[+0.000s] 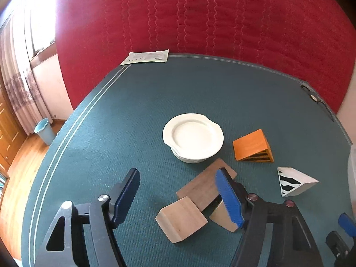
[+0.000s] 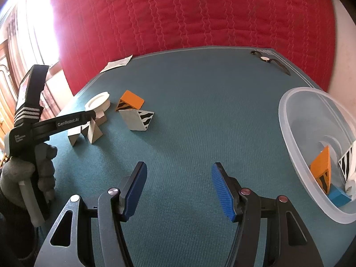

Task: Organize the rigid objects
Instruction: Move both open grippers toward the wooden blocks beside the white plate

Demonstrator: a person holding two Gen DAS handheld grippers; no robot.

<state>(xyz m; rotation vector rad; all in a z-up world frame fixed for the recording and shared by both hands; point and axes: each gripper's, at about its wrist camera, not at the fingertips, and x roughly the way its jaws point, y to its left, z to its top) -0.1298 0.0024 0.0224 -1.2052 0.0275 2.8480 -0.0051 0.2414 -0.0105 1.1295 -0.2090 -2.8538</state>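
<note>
Green table cloth (image 1: 138, 102) holds wooden blocks (image 1: 181, 221) near its left edge, right between the wide-open left gripper (image 1: 178, 197), nearer than the empty, open right gripper (image 2: 178, 190).

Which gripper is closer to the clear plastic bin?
Right. The right gripper hovers open just left of the clear plastic bin; the left gripper is across the table over the wooden blocks.

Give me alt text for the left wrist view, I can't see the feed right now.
The open left gripper hovers over three plain wooden blocks on a teal table mat, gripping nothing. Beyond them sits a white plate on a bowl, with an orange striped wedge and a white zebra-striped wedge to the right. A red quilt fills the background.
</note>
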